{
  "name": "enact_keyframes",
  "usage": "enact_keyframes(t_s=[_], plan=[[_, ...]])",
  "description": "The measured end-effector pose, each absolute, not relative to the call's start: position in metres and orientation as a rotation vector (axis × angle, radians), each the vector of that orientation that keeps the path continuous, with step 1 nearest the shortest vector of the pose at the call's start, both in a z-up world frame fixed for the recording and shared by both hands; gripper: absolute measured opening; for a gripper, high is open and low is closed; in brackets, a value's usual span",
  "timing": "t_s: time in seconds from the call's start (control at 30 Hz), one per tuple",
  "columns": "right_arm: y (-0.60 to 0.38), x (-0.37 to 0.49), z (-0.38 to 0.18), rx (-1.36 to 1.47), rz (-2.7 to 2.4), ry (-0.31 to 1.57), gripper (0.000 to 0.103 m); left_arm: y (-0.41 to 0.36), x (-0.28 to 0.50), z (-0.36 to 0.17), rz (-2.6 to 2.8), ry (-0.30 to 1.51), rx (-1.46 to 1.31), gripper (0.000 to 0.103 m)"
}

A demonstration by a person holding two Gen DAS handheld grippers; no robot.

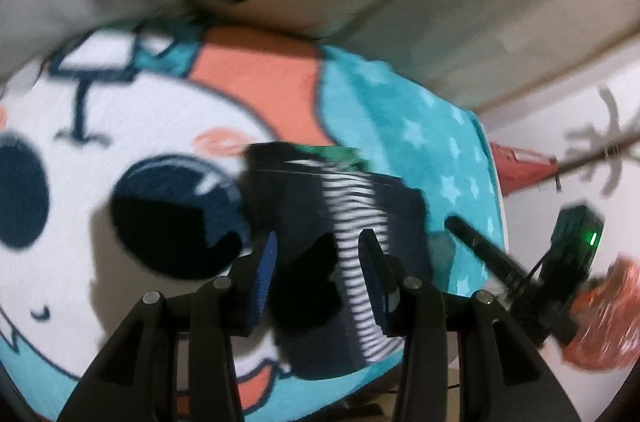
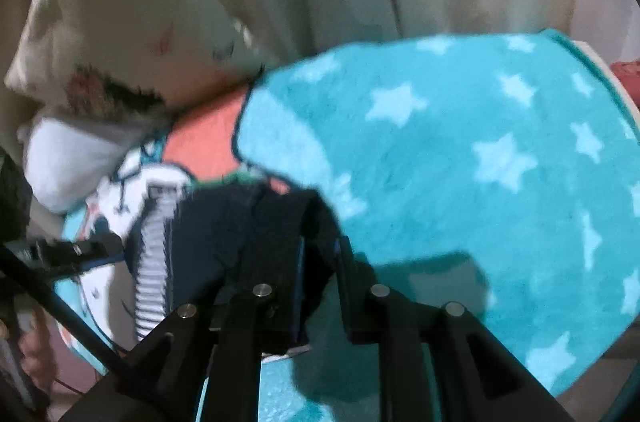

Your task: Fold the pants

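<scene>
The dark navy pants, with a white-striped side band, lie folded on a teal star blanket. My left gripper hovers just over them, its blue pads apart with the striped band showing in the gap; its shadow falls on the cloth. In the right wrist view the pants spread to the left, and one dark edge runs up between the fingers of my right gripper, which is shut on that fold. The right gripper also shows at the pants' right edge. Both views are blurred.
The blanket bears a cartoon face with big dark eyes and covers a bed. A pale pillow and white bedding lie at the far side. A red object sits past the blanket's right edge. My left gripper's finger shows at left.
</scene>
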State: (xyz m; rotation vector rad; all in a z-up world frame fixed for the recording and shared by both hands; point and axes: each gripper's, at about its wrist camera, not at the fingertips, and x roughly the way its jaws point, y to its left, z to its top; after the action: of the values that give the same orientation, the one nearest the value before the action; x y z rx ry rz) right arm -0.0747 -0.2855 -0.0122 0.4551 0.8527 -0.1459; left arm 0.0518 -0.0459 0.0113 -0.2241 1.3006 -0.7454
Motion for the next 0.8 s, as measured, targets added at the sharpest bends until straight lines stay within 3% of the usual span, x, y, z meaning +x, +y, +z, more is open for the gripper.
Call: enact_keyframes(t_s=[0.1,0.23,0.37,0.47,0.57,0.63,0.7,0.73,0.8], plan=[[-0.293,-0.072,-0.001,0.569,-0.015,0.800,0.017,-0.073,0.041,0.002,-0.760,1.341,-0.144,0.040],[-0.293,-0.041,-0.025,0.705,0.123,0.881,0.022,-0.085,0.040,-0.018,-0.698,1.363,-0.091,0.040],[-0.288,-0.013,-0.064,0.675,0.108,0.964,0.022,-0.093,0.044,-0.030,-0.664,1.336,-0.057,0.042],[-0.290,-0.008,-0.061,0.652,0.116,0.963,0.023,-0.098,0.044,-0.027,-0.665,1.335,-0.031,0.044],[-0.294,-0.009,-0.053,0.632,0.140,0.967,0.031,-0.083,0.045,-0.012,-0.698,1.334,-0.125,0.044],[-0.304,-0.017,-0.044,0.647,0.134,0.922,0.049,-0.065,0.045,-0.004,-0.688,1.317,-0.190,0.046],[-0.312,-0.025,-0.037,0.654,0.109,0.883,0.062,-0.044,0.047,-0.005,-0.636,1.315,-0.256,0.054],[-0.315,-0.028,-0.035,0.661,0.102,0.872,0.064,-0.033,0.050,-0.010,-0.614,1.329,-0.309,0.059],[-0.322,-0.034,-0.038,0.688,0.097,0.872,0.065,-0.020,0.056,-0.024,-0.578,1.376,-0.382,0.060]])
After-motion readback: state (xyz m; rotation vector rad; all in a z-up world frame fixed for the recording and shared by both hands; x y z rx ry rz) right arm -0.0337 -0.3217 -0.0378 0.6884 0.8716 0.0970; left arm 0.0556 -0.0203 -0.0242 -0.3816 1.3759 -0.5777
